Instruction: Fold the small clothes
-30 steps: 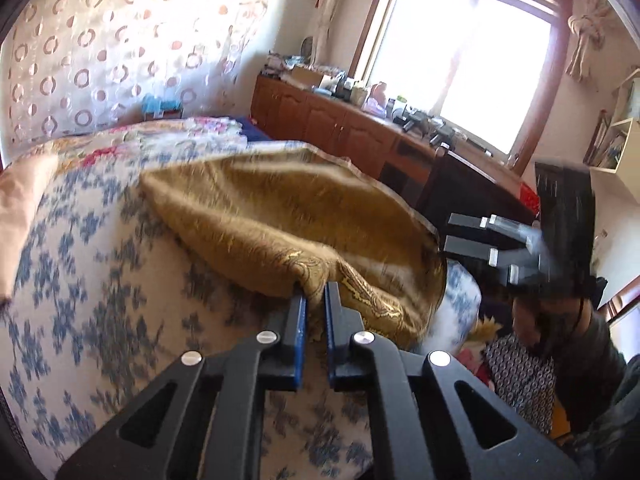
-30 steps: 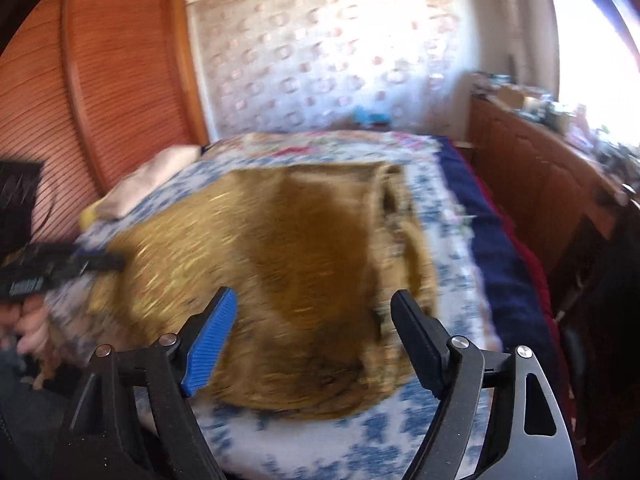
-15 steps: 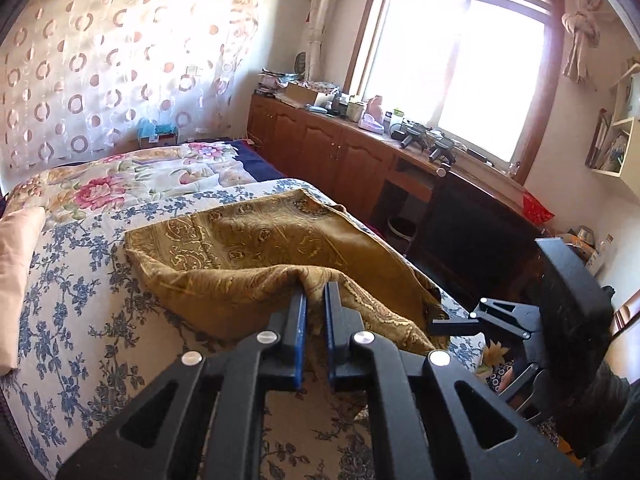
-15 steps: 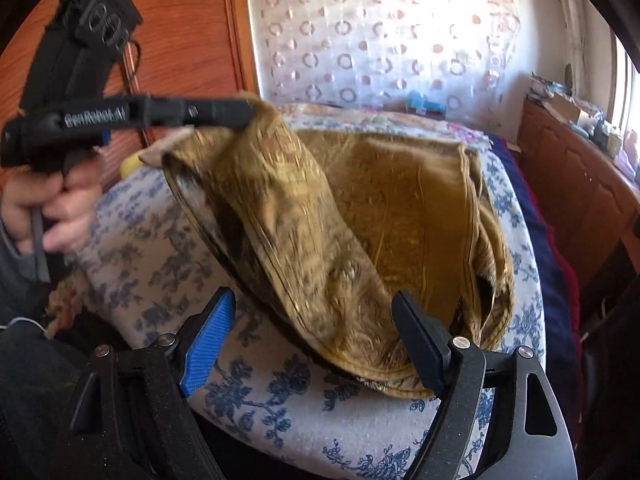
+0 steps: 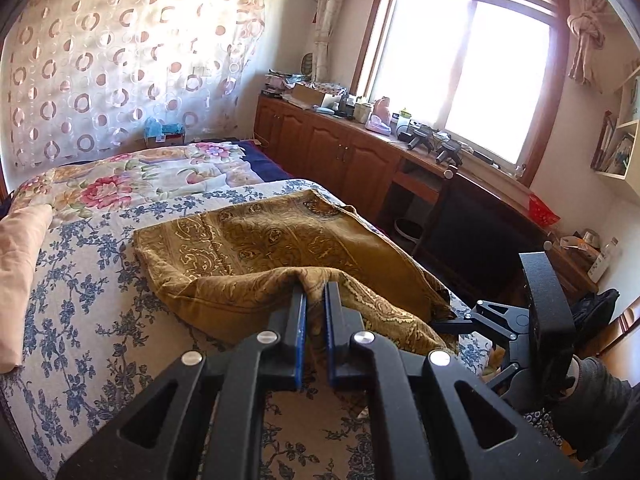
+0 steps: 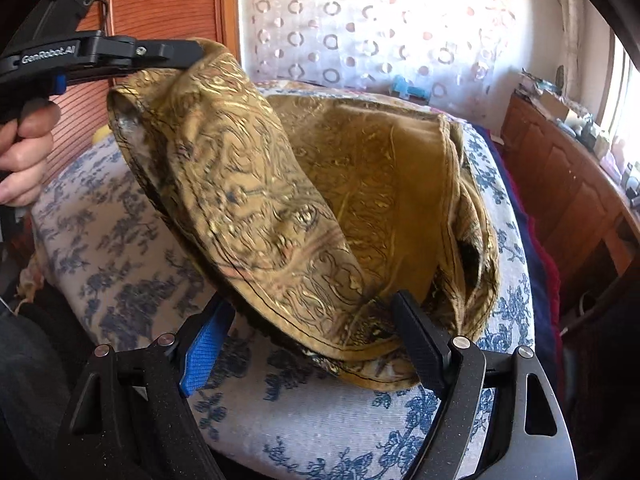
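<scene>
The left gripper point(image 5: 315, 292) was clamped on a raised corner of the gold cloth point(image 5: 288, 240). The right gripper point(image 6: 312, 332) stood spread apart around the cloth's near edge, over the floral bedsheet point(image 6: 120, 240).

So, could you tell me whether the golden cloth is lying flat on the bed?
No: the left claw is shut on one lifted edge of the golden cloth.

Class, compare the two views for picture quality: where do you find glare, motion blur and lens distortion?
Left wrist view: the window is blown out to white, and the fisheye bows the room's edges. Right wrist view: the lifted fold of the gold cloth is smeared by motion blur while the right tongs stay sharp; glare washes out the far right edge.
</scene>
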{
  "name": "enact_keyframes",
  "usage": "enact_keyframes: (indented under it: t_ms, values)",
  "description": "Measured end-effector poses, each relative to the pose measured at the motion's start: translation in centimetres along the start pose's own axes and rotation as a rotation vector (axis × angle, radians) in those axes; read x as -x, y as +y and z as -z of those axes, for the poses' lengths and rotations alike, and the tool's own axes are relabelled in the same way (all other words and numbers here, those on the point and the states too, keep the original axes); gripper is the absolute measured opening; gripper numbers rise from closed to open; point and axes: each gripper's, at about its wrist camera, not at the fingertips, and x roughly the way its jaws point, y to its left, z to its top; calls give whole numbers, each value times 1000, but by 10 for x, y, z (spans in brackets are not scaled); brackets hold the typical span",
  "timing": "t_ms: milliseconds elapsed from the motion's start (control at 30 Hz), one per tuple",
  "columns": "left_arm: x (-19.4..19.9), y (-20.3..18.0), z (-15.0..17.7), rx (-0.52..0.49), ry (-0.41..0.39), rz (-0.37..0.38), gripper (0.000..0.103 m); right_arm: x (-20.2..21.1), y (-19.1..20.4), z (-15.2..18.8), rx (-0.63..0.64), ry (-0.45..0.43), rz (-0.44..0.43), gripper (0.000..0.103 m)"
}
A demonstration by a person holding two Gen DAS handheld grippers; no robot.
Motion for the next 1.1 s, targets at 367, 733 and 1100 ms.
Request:
enact_keyframes:
  t_ms: [367,733,1100]
  values:
    - [6,8,0,15,3,-18,4,3,-9,-13,42,-4,9,8]
    - [22,46,-21,34,-57,-112,26,15,-29,-129,219,-153,123,6]
    - [5,106,-36,66,-27,-196,29,-74,-56,-202,256,-119,58,4]
